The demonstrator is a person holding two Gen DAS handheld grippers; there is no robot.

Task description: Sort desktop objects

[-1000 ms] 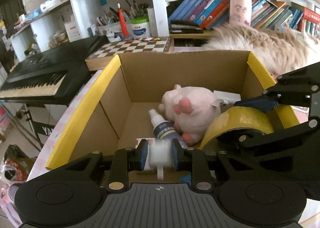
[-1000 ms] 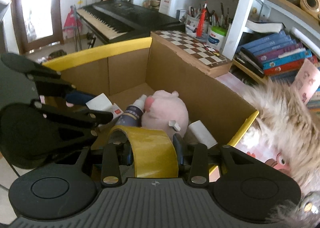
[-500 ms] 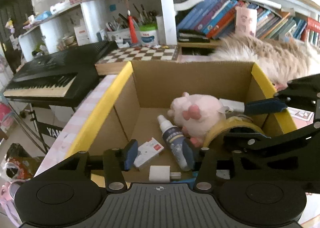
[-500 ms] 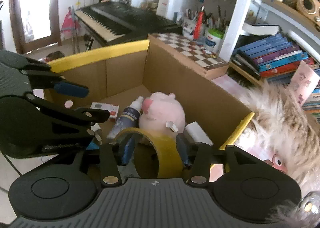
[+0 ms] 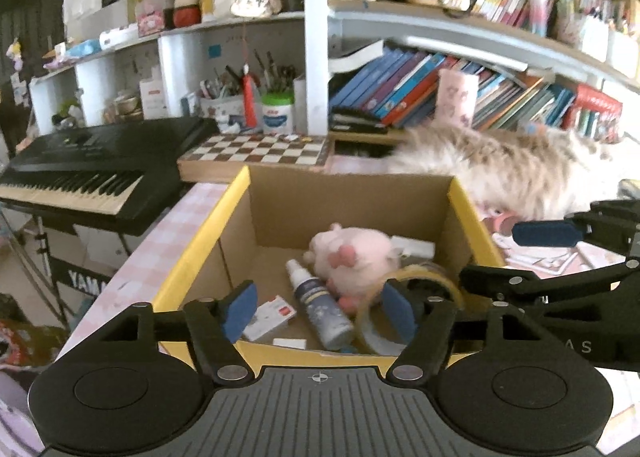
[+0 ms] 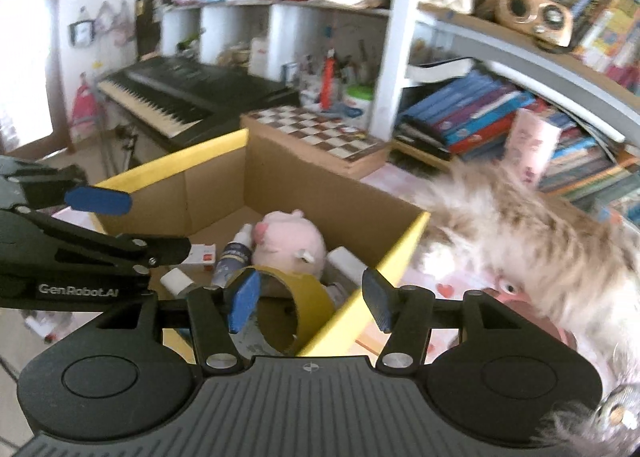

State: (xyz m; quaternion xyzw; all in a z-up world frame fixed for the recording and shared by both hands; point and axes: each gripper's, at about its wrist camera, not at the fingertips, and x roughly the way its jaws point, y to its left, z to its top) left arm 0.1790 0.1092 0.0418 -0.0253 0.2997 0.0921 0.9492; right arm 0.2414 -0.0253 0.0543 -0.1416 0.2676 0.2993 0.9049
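A cardboard box with yellow rim (image 5: 200, 245) (image 6: 168, 167) holds a pink plush pig (image 5: 352, 257) (image 6: 288, 243), a spray bottle (image 5: 320, 309) (image 6: 234, 257), a small white and red packet (image 5: 272, 315) (image 6: 202, 257), a white adapter (image 5: 290, 343) (image 6: 176, 279) and a yellow tape roll (image 5: 416, 281) (image 6: 296, 309). My left gripper (image 5: 318, 309) is open and empty above the box's near edge. My right gripper (image 6: 308, 299) is open and empty above the tape roll at the box's right side.
A furry cat (image 5: 512, 165) (image 6: 520, 225) lies right of the box. A chessboard (image 5: 256, 151) (image 6: 316, 133) sits behind it, a black keyboard (image 5: 80, 169) (image 6: 192, 97) to the left, bookshelves (image 5: 440, 89) behind. The table has a pink cloth (image 5: 160, 229).
My left gripper opened and dropped the white adapter into the box. My right gripper opened and released the tape roll. Both have pulled up and back from the box.
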